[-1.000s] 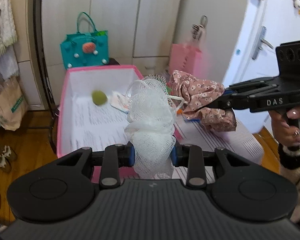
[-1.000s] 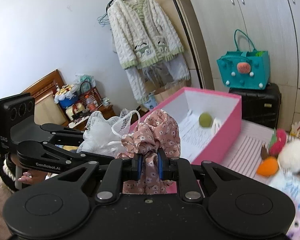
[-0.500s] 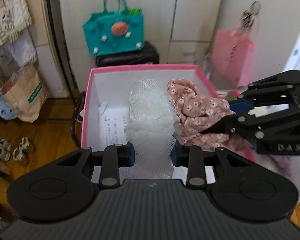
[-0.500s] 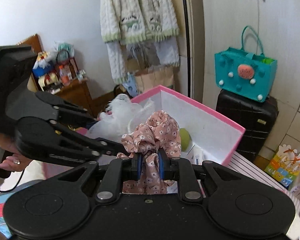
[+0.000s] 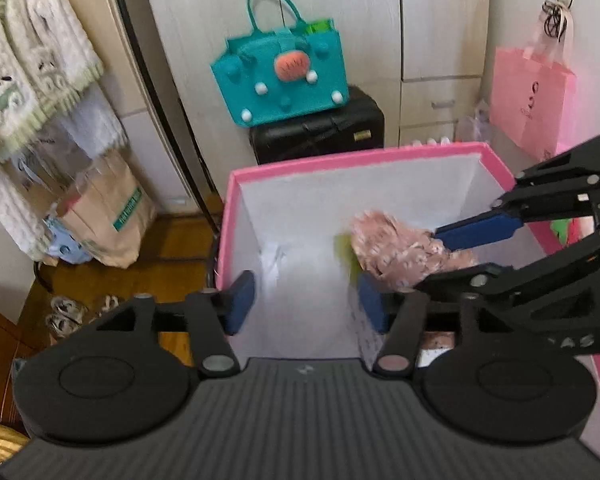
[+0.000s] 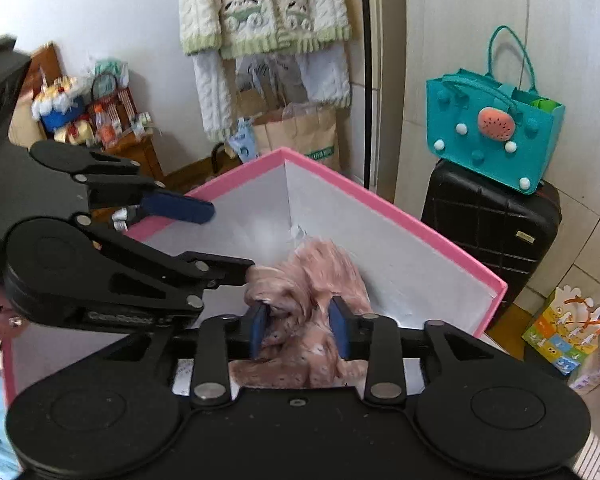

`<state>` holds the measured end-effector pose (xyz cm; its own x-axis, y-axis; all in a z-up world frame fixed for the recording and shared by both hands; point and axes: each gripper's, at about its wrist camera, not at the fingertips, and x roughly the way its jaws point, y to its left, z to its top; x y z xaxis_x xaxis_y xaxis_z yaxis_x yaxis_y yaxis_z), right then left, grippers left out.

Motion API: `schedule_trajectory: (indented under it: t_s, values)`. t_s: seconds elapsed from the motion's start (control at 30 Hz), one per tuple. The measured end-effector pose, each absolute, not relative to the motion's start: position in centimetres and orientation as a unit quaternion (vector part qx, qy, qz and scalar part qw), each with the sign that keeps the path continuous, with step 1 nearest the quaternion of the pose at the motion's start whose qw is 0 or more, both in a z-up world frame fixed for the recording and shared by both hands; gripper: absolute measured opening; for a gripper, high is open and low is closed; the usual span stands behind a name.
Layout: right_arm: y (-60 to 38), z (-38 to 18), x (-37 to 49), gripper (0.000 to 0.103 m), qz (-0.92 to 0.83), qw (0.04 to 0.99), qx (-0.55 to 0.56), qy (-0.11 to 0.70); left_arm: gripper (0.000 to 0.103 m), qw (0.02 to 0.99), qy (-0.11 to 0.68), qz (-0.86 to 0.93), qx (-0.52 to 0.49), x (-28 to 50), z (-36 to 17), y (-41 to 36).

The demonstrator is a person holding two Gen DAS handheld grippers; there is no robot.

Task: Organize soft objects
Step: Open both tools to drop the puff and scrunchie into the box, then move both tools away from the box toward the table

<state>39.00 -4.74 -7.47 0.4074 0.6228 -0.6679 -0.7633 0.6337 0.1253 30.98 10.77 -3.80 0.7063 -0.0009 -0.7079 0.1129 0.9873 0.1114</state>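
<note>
Left gripper (image 5: 306, 306) is opening, nothing between its pads. Right gripper (image 6: 299, 330) is opening too – the pink floral fabric scrunchie (image 6: 312, 280) is between them, slipping loose above the pink-rimmed white cardboard box (image 5: 340, 162). Best to spread fully before withdrawing – snagging seems possible.

a home bedroom: wardrobe doors (image 5: 228, 40), hanging cardigan (image 6: 260, 4), suitcase (image 6: 492, 224), shoes (image 5: 80, 312) on wooden floor.

Pink floral cloth (image 6: 308, 280) motion-blurred, green ball (image 5: 346, 258) mostly hidden behind it
</note>
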Motion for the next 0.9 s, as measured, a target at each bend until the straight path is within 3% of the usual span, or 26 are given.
schedule_trajectory:
  t_s: [0.4,0.9]
  values:
    - [-8.6,-3.4,34.8,0.048,0.408,0.852,-0.067,0.320,0.066,0.937,0.337,-0.056,0.068,25.7,0.1,11.7]
    - [-14.2,1.6,24.8,0.054,0.434,0.847,-0.063,0.300,0.077,0.915,0.358,-0.179,0.038,16.5,5.0,9.4]
